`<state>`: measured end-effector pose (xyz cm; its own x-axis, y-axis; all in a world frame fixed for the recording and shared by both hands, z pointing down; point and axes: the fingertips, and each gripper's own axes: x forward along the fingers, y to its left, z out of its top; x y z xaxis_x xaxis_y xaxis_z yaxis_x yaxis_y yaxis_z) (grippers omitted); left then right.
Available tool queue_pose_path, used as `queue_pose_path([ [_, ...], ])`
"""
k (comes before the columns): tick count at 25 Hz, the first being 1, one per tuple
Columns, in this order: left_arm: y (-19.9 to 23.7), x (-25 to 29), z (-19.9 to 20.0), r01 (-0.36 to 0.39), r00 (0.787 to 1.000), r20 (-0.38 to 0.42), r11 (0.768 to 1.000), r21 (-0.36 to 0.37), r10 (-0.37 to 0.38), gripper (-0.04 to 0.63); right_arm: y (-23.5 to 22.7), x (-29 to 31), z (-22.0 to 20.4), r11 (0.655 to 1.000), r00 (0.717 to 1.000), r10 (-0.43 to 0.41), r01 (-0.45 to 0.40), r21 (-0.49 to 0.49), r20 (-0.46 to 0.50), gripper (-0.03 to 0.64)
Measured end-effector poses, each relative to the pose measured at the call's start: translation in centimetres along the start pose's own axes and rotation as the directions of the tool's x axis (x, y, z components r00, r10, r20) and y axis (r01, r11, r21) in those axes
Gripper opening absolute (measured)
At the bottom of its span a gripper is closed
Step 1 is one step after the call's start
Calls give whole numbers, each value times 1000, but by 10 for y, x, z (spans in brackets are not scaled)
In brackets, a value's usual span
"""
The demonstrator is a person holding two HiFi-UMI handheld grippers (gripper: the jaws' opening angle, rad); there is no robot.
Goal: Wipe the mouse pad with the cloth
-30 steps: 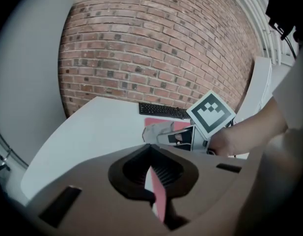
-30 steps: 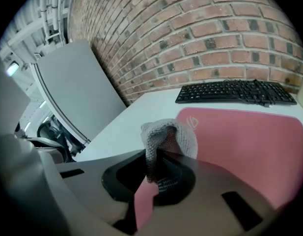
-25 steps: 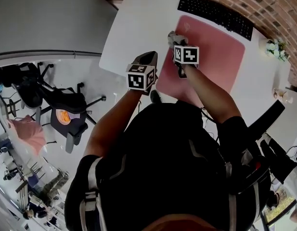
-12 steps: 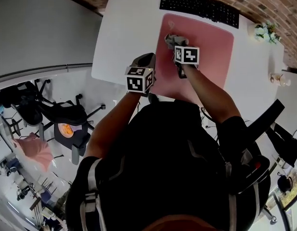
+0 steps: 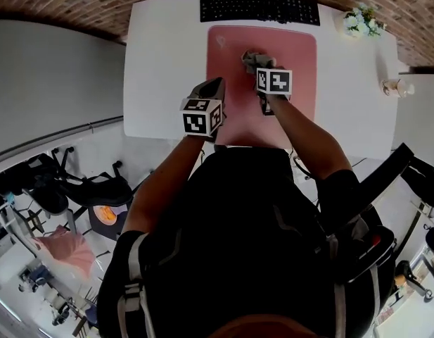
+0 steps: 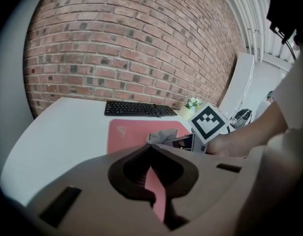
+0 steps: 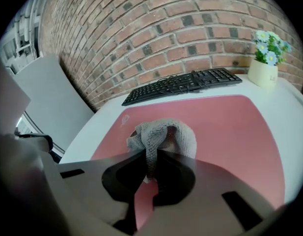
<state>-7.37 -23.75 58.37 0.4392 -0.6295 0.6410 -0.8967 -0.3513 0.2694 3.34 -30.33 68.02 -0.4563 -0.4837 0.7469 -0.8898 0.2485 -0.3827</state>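
Left side: your left gripper (image 5: 212,88) sits at the near left edge of the mouse pad (image 5: 290,44); its fingers are pressed together with nothing between them; whether it bears on the pad cannot be told from the head view. Recommendation: rest it on that near left corner, so the pad does not creep across the table (image 5: 164,62) under the strokes.

Centre: the cloth (image 5: 252,60) lies about mid-pad, a little toward the keyboard (image 5: 259,7); your right gripper (image 5: 259,67) has its fingers clamped on a narrow fold of it; the rest stands in a loose bunch ahead of the tips. Finding: in this bunched state only a small patch is likely to meet the surface. Recommendation: lower the gripper and tilt it so the bunch flattens against the pad; press lightly; do not let the fingertips themselves scrape the pad.

Right side: the larger bare stretch of pad lies to the right of the cloth; work it in overlapping passes, far edge to near edge; stop short of the keyboard; note the flower pot (image 5: 359,21) beyond the far right corner, well apart from the pad and no obstacle if you stay within its borders.
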Motion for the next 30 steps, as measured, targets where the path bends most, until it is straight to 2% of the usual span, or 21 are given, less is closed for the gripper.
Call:
queue_pose_path([
  [6,-26,16,9,67,998,-3,997,31,-67,0,-43,-22,-3,997,997,-67,66,49,24,31],
  [16,-56,38,16,129,992,-24,989,70,-128,0,-102,-52,-4,983,987,-154,148,109,46,31],
  [27,-68,45,23,175,985,-31,979,105,-172,0,-148,-78,-3,948,956,-286,274,162,58,31],
  [30,-67,43,21,185,983,-42,977,111,-181,0,-150,-85,3,942,945,-320,309,129,69,31],
])
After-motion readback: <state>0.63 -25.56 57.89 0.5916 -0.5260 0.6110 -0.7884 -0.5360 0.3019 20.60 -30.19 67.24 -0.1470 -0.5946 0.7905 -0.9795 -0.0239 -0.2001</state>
